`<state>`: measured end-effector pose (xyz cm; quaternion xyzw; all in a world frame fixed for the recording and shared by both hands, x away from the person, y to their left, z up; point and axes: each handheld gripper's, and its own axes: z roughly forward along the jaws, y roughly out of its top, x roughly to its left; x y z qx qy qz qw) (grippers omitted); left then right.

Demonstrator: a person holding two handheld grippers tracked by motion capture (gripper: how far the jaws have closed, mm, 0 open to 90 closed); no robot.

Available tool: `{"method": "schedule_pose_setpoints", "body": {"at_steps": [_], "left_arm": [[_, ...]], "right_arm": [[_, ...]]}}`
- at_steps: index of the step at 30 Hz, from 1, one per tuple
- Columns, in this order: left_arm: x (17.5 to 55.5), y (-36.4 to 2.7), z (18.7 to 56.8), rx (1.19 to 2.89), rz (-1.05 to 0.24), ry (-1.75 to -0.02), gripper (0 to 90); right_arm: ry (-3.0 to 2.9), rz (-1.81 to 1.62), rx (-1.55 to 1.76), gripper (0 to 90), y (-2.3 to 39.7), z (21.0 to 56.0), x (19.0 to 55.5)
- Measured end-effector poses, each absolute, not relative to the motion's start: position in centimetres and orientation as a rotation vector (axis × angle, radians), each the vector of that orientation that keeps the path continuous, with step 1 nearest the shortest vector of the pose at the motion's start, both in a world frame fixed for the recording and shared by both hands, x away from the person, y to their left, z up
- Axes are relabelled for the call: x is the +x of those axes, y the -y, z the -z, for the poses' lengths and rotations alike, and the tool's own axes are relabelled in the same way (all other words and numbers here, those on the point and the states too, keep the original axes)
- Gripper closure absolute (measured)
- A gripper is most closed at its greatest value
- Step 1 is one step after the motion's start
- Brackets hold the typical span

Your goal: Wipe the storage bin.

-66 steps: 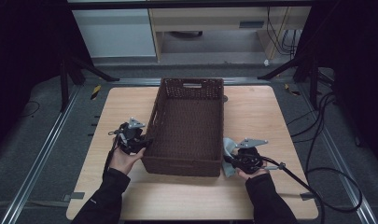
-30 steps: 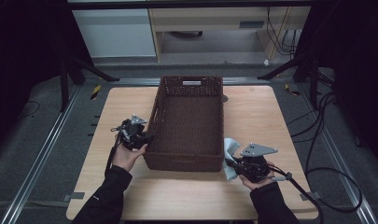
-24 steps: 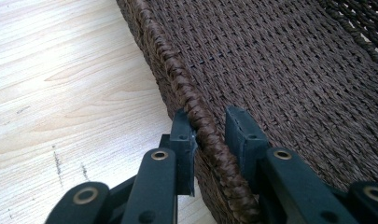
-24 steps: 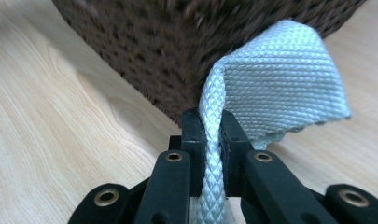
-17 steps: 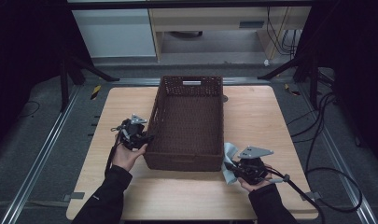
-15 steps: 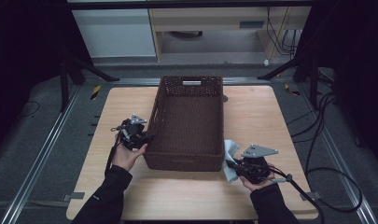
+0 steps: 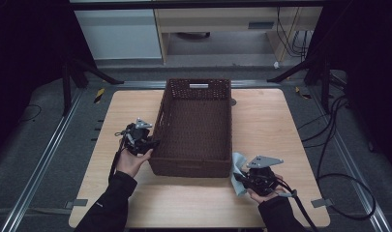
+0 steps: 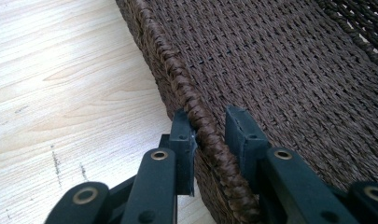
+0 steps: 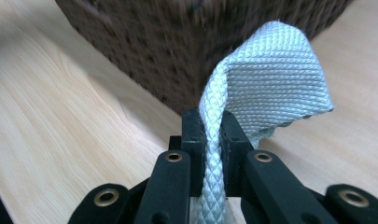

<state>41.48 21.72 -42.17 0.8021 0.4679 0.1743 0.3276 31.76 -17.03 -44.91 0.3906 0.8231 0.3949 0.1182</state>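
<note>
A dark brown woven basket (image 7: 198,83) stands on the wooden table (image 7: 263,116), its long side running away from me. My left gripper (image 7: 152,143) is at the basket's left wall near the front corner. In the left gripper view it (image 8: 207,128) is shut on the braided rim (image 8: 177,74), one pad outside and one inside. My right gripper (image 7: 238,177) sits by the basket's front right corner, shut on a pale blue-grey cloth (image 7: 238,163). In the right gripper view the cloth (image 9: 275,74) rises from between the jaws (image 9: 210,123) and folds over to the right, close to the basket's wall (image 9: 177,42).
Bare tabletop lies on both sides of the basket and in front of it. Cables (image 7: 339,145) trail over the floor to the right of the table. A white cabinet and a low shelf (image 7: 208,29) stand beyond the far edge.
The basket, tipped up toward me at first, now lies flat on the table. My right gripper with the cloth has shifted slightly toward the near edge. The left gripper has stayed on the rim.
</note>
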Motion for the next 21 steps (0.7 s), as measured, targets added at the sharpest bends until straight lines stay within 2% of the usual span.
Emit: {"method": "schedule_pose_setpoints", "body": {"at_steps": [7,21], "left_arm": [[41.5,-21.7,42.2,2.104,-0.457,-1.224,72.5],[41.5,-21.7,42.2,2.1,-0.46,-1.224,72.5]], "right_arm": [[-2.314,-1.268,1.086,83.8,16.9,42.0,30.8],[-2.455,-1.084,1.204,83.9,15.8,46.9,31.8]]}}
